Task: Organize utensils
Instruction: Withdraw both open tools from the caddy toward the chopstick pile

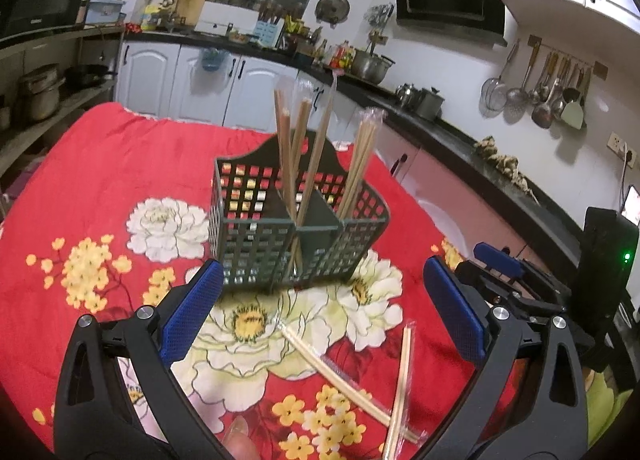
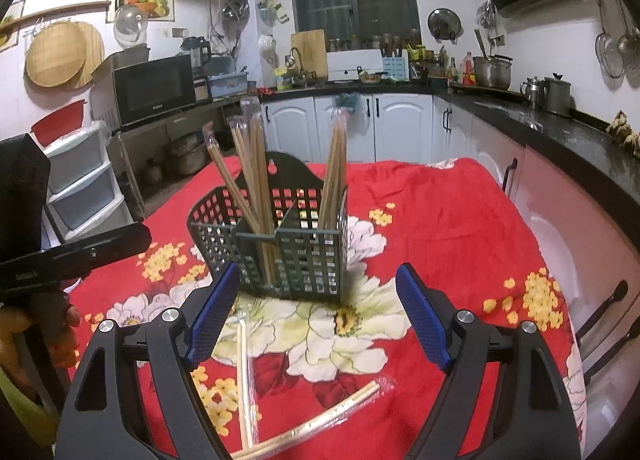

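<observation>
red cloth (image 1: 120,164) with white and yellow flowers; dark green lattice caddy (image 1: 296,236); blue fingers (image 1: 192,312).

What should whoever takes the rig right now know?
Left gripper: jaws open, empty.
Right gripper: jaws open, empty.
Dark green plastic lattice caddy stands on the red floral cloth, just past both grippers.
Done: several plastic-wrapped chopstick pairs stand in two of its compartments.
Left: two wrapped pairs lie crossed on the cloth near the grippers; pick up and slot in.

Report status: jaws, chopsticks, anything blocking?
Both grippers open, empty. Two wrapped chopstick pairs loose on cloth; rest upright in basket. Nothing blocking.
</observation>
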